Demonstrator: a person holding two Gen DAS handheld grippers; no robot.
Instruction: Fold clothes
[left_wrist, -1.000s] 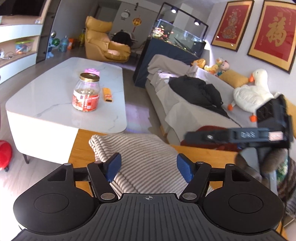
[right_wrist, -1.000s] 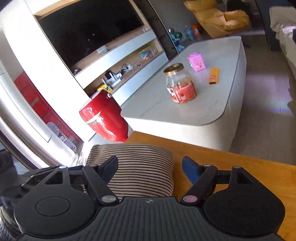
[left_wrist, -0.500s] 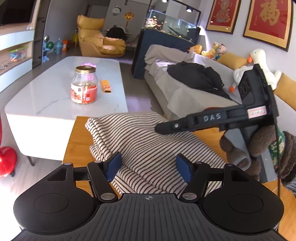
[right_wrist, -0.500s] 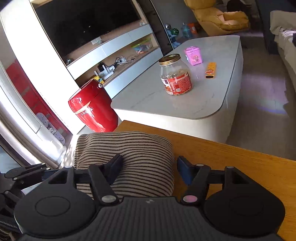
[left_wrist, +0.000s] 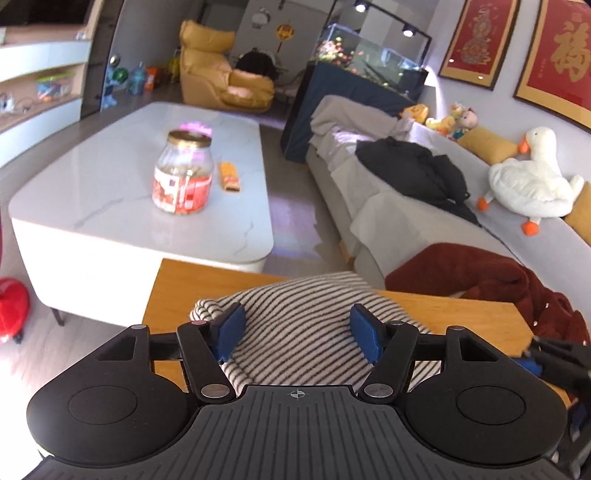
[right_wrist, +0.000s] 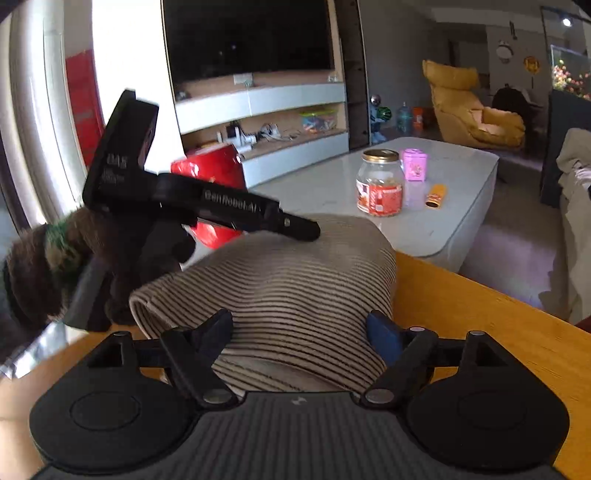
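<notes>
1. I read "DAS" on my left hand-held gripper (right_wrist: 295, 227); its other lettering blurs.
2. Gold-lidded jar (right_wrist: 379, 182), red label, holds possibly snacks.
3. Striped sweater (left_wrist: 306, 332) lies folded on the wooden surface (left_wrist: 461, 317) between both grippers' spread jaws; my right hand-held gripper (right_wrist: 299, 332) is opening.

Jar (left_wrist: 183, 172), orange packet (left_wrist: 229, 177) on white table (left_wrist: 92, 192).

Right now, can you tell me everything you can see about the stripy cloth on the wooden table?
The stripy cloth is a soft-looking knit garment with thin dark and cream stripes. It is folded into a thick, rounded bundle with a looped fold at one edge, and it lies on the orange-brown wooden table. The left gripper sits with its jaws apart over the cloth. The right gripper has the bundle between its opening jaws. Whether either gripper's pads touch the fabric is unclear.
</notes>
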